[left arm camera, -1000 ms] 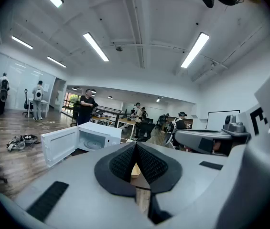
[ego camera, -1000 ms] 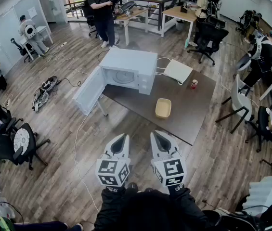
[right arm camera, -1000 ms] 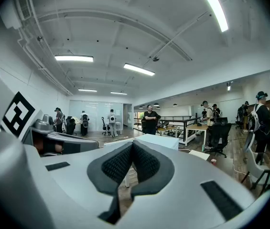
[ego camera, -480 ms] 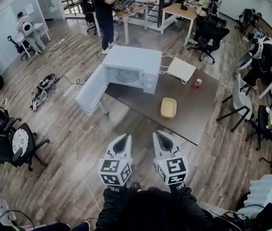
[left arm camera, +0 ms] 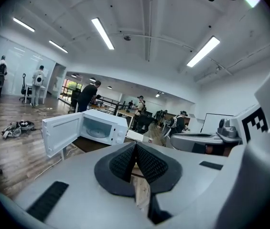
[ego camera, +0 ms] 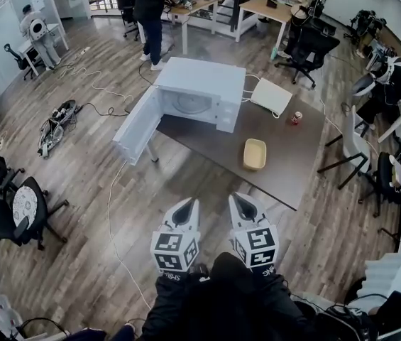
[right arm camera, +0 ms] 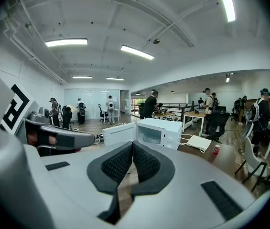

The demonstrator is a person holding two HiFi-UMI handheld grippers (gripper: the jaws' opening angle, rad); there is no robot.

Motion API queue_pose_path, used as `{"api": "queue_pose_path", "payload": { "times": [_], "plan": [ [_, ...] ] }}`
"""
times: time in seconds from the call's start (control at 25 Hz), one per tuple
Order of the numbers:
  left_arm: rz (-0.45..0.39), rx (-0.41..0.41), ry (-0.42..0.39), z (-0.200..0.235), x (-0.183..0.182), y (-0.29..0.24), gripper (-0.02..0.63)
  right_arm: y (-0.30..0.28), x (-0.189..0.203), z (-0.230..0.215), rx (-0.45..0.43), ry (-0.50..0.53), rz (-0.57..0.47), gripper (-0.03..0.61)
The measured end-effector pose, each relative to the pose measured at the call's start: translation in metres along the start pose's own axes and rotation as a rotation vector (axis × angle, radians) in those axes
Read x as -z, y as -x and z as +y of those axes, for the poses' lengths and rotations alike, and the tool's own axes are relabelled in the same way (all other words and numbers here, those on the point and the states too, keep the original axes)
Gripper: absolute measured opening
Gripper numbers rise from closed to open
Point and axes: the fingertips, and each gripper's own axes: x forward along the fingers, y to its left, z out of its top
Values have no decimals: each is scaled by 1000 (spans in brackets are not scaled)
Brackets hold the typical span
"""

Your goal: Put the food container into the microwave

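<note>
The left gripper point(ego camera: 187, 206) and right gripper point(ego camera: 236, 200) hang low side by side, each with its jaws pressed together on nothing. Well ahead, the yellow food container point(ego camera: 255, 154) sits on the dark table point(ego camera: 292, 180), apart from the microwave point(ego camera: 200, 94), whose door stands open.

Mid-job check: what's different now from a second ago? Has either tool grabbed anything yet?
Nothing was grabbed or released. The head view drifted slightly, so the microwave and food container now sit a little further right in frame, and the standing person in black is higher. The left tool and right tool stay shut and empty, the container is still on the table, and the microwave door is still open.
</note>
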Motion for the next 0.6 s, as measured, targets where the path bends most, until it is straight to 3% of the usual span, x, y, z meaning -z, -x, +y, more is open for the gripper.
{"api": "queue_pose_path", "payload": {
  "times": [0.28, 0.6],
  "plan": [
    [35, 25, 2, 9, 11, -34, 32, -26, 31, -31, 40, -29, 82, 23],
    [78, 25, -36, 34, 23, -133, 32, -98, 61, -93, 42, -28, 160, 23]
  ]
}}
